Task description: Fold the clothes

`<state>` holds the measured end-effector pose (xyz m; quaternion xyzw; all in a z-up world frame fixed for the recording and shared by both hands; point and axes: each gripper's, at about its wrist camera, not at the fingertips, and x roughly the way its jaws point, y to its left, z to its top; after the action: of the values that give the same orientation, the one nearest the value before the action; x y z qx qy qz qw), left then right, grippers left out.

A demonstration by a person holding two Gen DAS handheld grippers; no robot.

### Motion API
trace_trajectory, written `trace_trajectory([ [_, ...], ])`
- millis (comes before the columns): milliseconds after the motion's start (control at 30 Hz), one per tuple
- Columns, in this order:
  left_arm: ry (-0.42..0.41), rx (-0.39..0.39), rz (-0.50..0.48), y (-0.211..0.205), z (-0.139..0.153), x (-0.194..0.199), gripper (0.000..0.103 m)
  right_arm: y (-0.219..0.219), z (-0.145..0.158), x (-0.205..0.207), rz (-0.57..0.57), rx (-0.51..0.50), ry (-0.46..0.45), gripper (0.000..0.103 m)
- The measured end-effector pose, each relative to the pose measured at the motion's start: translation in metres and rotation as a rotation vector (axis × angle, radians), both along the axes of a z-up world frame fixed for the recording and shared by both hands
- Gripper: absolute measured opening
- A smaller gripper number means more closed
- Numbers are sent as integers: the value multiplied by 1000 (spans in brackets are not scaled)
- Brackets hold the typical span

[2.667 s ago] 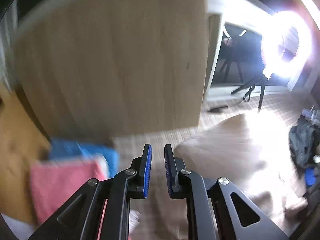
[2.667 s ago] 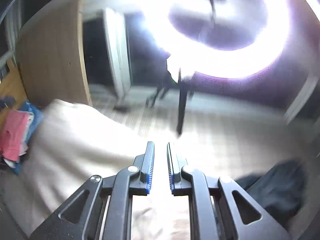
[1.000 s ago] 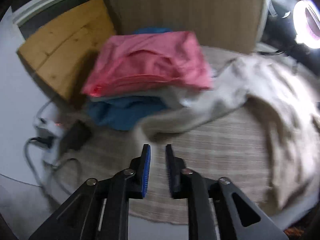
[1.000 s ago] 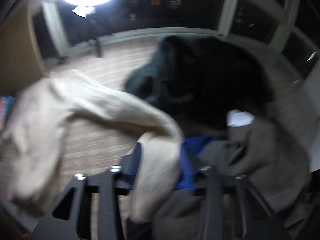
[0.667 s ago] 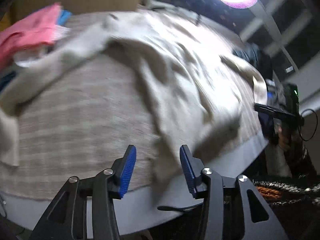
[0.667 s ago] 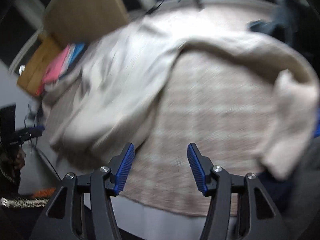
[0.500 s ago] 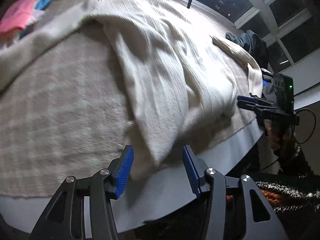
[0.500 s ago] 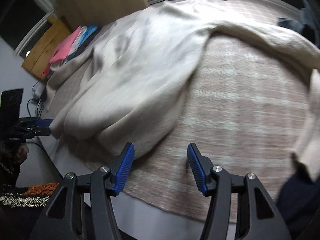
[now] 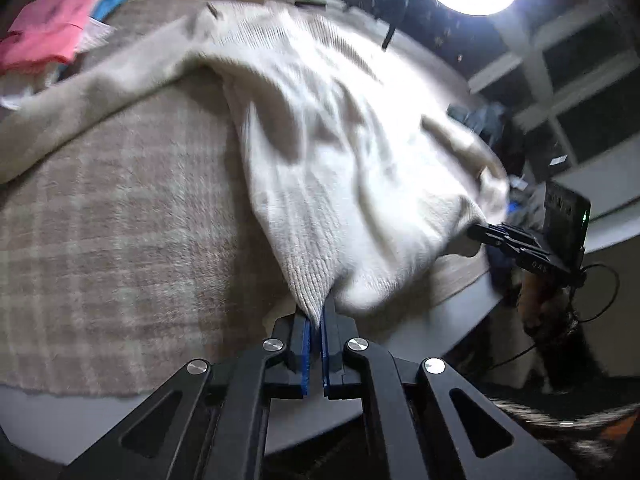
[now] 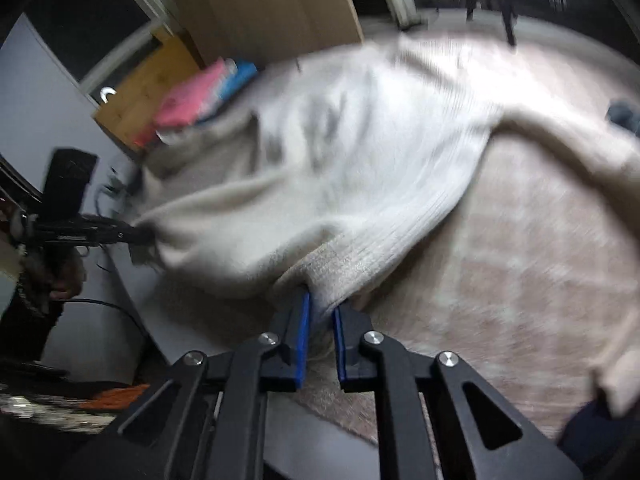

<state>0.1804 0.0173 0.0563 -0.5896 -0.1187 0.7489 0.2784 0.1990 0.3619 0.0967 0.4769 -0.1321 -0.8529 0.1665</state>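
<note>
The left gripper pinches one hem corner of the cream sweater, and the right gripper pinches the other. The sweater lies spread on the plaid blanket. The likely next step is lifting the hem toward the collar.

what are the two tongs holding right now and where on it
Both grip the cream sweater by its ribbed bottom hem: left tongs at one corner, right tongs at the other.

Cream ribbed knit sweater lies rumpled, sleeves spread, its hem corners lifted.
</note>
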Motion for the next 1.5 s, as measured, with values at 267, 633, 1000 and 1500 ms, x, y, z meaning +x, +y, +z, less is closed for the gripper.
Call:
trace_trajectory([
  [267, -95, 106, 20, -18, 11, 25, 3, 50, 53, 27, -97, -29, 45, 4],
  [633, -36, -210, 51, -28, -24, -15, 10, 53, 13, 2, -136, 106, -107, 22],
  [1000, 206, -398, 75, -34, -10, -184, 17, 109, 31, -118, -234, 237, 1, 33],
  [1500, 268, -437, -24, 9, -45, -248, 20, 77, 3, -210, -112, 458, 5, 36],
])
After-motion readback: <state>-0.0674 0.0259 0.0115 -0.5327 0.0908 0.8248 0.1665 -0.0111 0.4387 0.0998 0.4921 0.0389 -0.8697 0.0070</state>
